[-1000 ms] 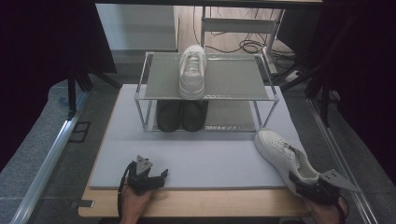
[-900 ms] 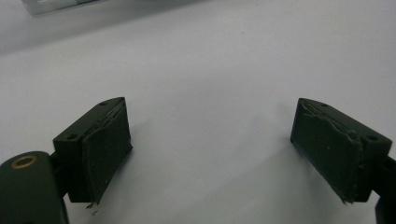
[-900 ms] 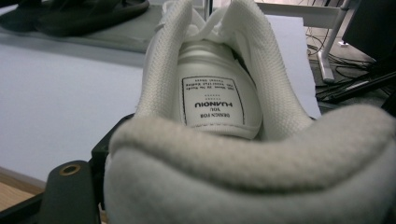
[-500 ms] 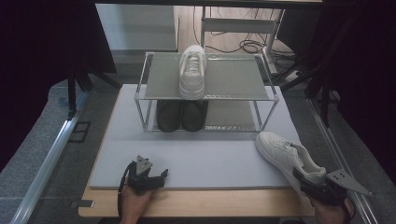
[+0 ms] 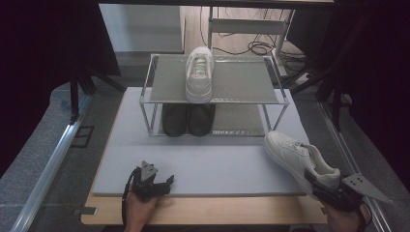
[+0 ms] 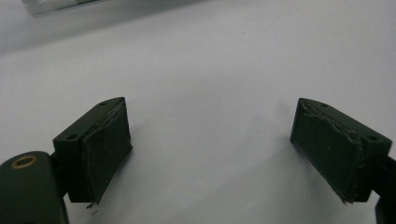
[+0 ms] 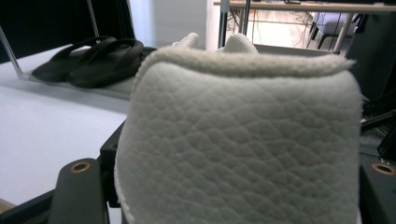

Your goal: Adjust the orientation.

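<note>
Grey-matted desk [image 5: 203, 159] with wire shoe rack [image 5: 270, 99] at back. Right gripper [image 5: 323, 186] at near right corner, fingers just been closing, pinching heel of white sneaker [image 5: 297, 157]. Left gripper [image 5: 162, 182] low at front edge, fingers [image 6: 100, 149] spread, holding nothing.

A white sneaker's heel [image 7: 238, 140] sits clamped between the jaws, black sandals [image 7: 88, 60] lying beyond.
</note>
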